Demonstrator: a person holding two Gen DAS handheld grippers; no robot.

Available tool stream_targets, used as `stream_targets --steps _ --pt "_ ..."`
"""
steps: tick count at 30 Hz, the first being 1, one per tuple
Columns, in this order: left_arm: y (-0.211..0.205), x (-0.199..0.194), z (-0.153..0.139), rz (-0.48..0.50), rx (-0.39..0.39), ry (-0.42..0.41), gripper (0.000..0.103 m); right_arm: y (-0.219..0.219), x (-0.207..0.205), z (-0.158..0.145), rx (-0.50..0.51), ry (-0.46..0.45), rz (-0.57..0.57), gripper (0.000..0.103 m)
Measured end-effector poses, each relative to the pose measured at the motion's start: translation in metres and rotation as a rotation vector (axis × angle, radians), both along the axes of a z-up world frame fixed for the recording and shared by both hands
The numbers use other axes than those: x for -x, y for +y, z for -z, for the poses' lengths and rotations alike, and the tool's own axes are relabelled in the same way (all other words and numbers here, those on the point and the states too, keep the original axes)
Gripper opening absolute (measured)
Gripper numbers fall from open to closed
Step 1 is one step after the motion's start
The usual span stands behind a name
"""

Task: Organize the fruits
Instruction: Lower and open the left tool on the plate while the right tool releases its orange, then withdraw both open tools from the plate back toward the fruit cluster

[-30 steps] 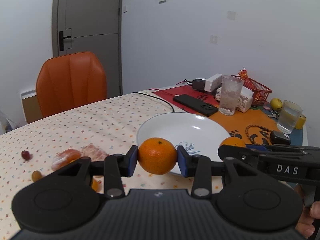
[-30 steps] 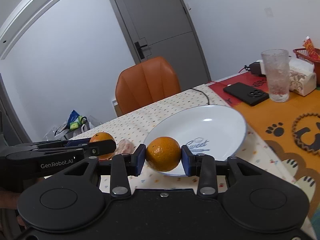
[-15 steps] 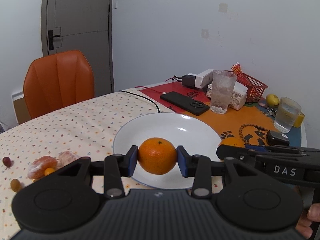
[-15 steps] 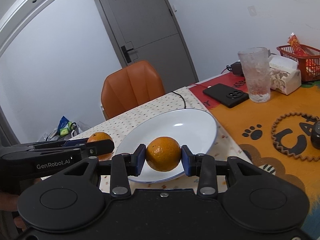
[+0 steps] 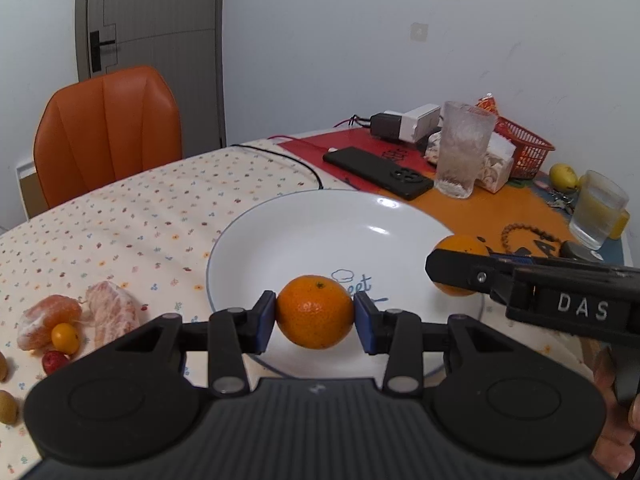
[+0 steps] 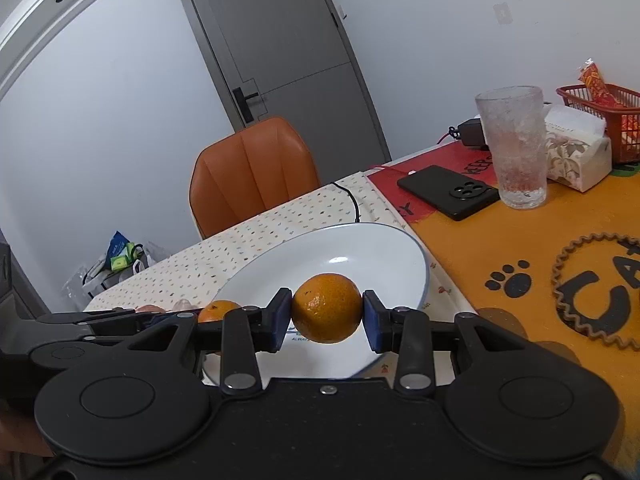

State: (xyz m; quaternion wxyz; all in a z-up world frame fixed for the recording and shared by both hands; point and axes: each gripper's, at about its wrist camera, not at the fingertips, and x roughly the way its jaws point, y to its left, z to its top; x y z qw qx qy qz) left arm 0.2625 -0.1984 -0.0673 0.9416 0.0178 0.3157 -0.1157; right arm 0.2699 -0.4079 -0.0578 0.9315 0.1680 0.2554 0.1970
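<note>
My left gripper (image 5: pixel 315 312) is shut on a tangerine (image 5: pixel 315 312) and holds it over the near part of a white plate (image 5: pixel 288 236). My right gripper (image 6: pixel 326 314) is shut on a second tangerine (image 6: pixel 326 308) above the same plate (image 6: pixel 384 252). In the left wrist view the right gripper's tangerine (image 5: pixel 460 246) hangs at the plate's right rim. In the right wrist view the left gripper's tangerine (image 6: pixel 219 311) shows just left of mine. Peeled citrus pieces (image 5: pixel 52 316) and small fruits (image 5: pixel 64 338) lie on the cloth to the left.
A frosted glass (image 5: pixel 462 148), a black phone (image 5: pixel 378 172), a tissue box (image 6: pixel 576 152) and a red basket (image 5: pixel 524 148) stand beyond the plate. A glass with yellow liquid (image 5: pixel 598 208) and a lemon (image 5: pixel 563 177) sit far right. An orange chair (image 5: pixel 108 128) stands at the table's far side.
Both grippers have moved forward and down over the plate, each still gripping its tangerine. The plate now looks larger and closer in both views.
</note>
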Motion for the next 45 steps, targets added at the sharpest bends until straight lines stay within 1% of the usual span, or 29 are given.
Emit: stream_targets --steps 8,13,20,25,29,35,38,40,41,42,43,44,45 --pt "0.001 -0.018 0.011 -0.003 0.002 0.042 0.04 0.009 -0.012 0.007 0.021 0.015 -0.028 0.036" --pt "0.001 -0.02 0.014 0.0 0.002 0.057 0.041 0.013 -0.015 0.007 0.043 0.014 -0.027 0.036" --pt "0.006 -0.008 -0.002 -0.002 0.0 0.01 0.041 0.014 -0.015 0.006 0.048 0.025 -0.016 0.036" --pt "0.015 0.004 -0.013 -0.009 0.015 -0.007 0.043 0.014 -0.01 0.003 0.056 0.027 0.006 0.037" --pt "0.023 0.015 -0.019 -0.018 0.028 -0.013 0.044 0.011 -0.002 -0.001 0.038 0.023 0.023 0.039" --pt "0.038 0.033 -0.029 -0.034 0.046 -0.028 0.053 0.015 0.013 -0.012 0.028 -0.004 0.022 0.04" --pt "0.048 0.043 -0.035 -0.048 0.058 -0.042 0.058 0.015 0.02 -0.015 0.012 -0.013 0.024 0.046" --pt "0.054 0.049 -0.039 -0.058 0.067 -0.051 0.063 0.017 0.025 -0.018 0.0 -0.02 0.024 0.053" --pt "0.057 0.052 -0.041 -0.063 0.069 -0.056 0.064 0.017 0.027 -0.019 -0.004 -0.023 0.023 0.055" --pt "0.06 0.055 -0.043 -0.07 0.071 -0.062 0.068 0.018 0.029 -0.02 -0.007 -0.027 0.021 0.06" --pt "0.064 0.058 -0.044 -0.076 0.073 -0.068 0.071 0.02 0.032 -0.022 -0.012 -0.033 0.02 0.068" --pt "0.067 0.061 -0.046 -0.081 0.075 -0.074 0.073 0.021 0.035 -0.024 -0.017 -0.042 0.019 0.072" --pt "0.07 0.064 -0.048 -0.088 0.079 -0.08 0.077 0.021 0.038 -0.026 -0.024 -0.052 0.02 0.08"
